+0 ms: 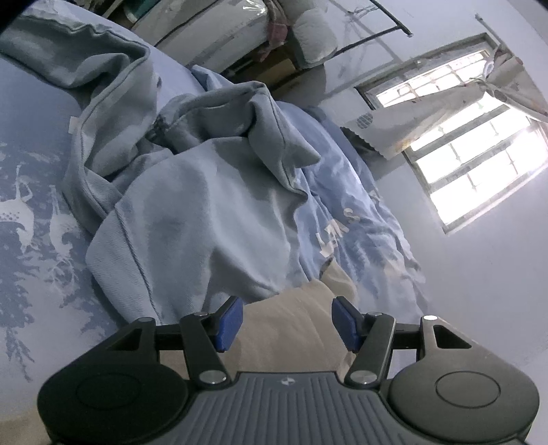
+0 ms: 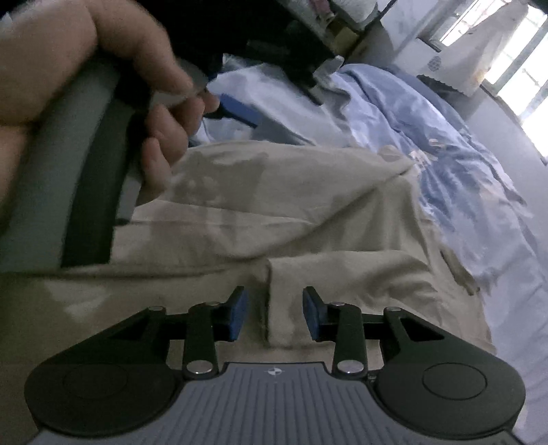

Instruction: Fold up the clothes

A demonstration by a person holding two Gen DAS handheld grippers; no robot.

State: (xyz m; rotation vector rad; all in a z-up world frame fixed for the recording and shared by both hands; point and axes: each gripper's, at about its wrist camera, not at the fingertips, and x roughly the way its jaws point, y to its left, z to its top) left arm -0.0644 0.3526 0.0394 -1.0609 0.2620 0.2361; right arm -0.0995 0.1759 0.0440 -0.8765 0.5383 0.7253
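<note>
A beige garment (image 2: 291, 219) lies spread on the bed in the right wrist view, with a raised fold or hem edge (image 2: 270, 301) running between my right gripper's open fingers. My right gripper (image 2: 275, 313) is open, low over this cloth. The same beige garment shows in the left wrist view (image 1: 294, 328) just under my left gripper (image 1: 287, 320), which is open and empty. A crumpled grey-blue sweatshirt (image 1: 191, 205) lies beyond the left gripper. The person's hand (image 2: 102, 68) holding the left gripper fills the upper left of the right wrist view.
A blue patterned bedsheet (image 1: 30, 239) covers the bed. A rumpled blue duvet (image 2: 428, 130) lies to the right. A wall with a bright window (image 1: 472, 164) is on the right. Bagged bedding (image 1: 219, 27) sits at the far end.
</note>
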